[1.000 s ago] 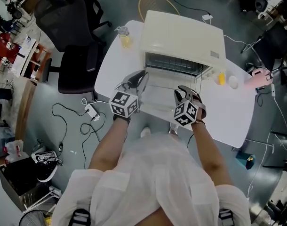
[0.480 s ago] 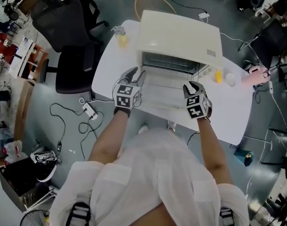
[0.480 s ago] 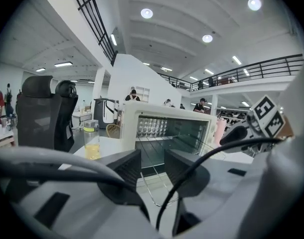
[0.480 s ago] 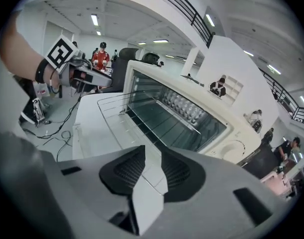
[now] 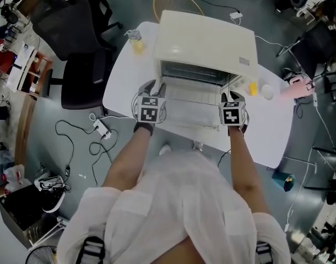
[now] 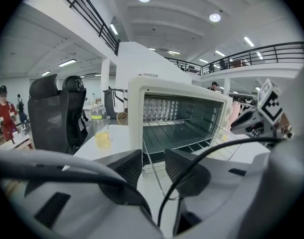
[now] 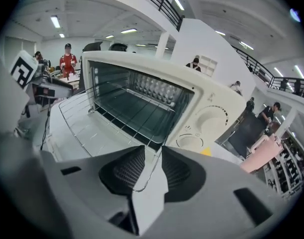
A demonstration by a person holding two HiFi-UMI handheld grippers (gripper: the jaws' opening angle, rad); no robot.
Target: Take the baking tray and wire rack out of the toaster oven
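A cream toaster oven (image 5: 204,40) stands on the white table (image 5: 121,84) with its door down. The wire rack (image 5: 193,100) is drawn partway out over the door. My left gripper (image 5: 156,87) is at the rack's front left corner. In the left gripper view the rack's corner wire (image 6: 154,176) runs through the gap of my left gripper (image 6: 153,161); its jaws have just been opening and do not press on it. My right gripper (image 5: 229,96) is at the front right corner. There the wire (image 7: 151,171) lies between the just-widened jaws of my right gripper (image 7: 153,158), untouched. I cannot make out a baking tray.
A cup of yellow liquid (image 5: 136,41) stands on the table left of the oven. A small yellow thing (image 5: 253,88) and a white one (image 5: 266,92) lie to its right. A black office chair (image 5: 74,43) is beside the table, and cables (image 5: 96,136) trail on the floor.
The two grippers have spread apart to the rack's front corners. The right one moved right and rolled so its marker cube faces up; the left one sank toward the table.
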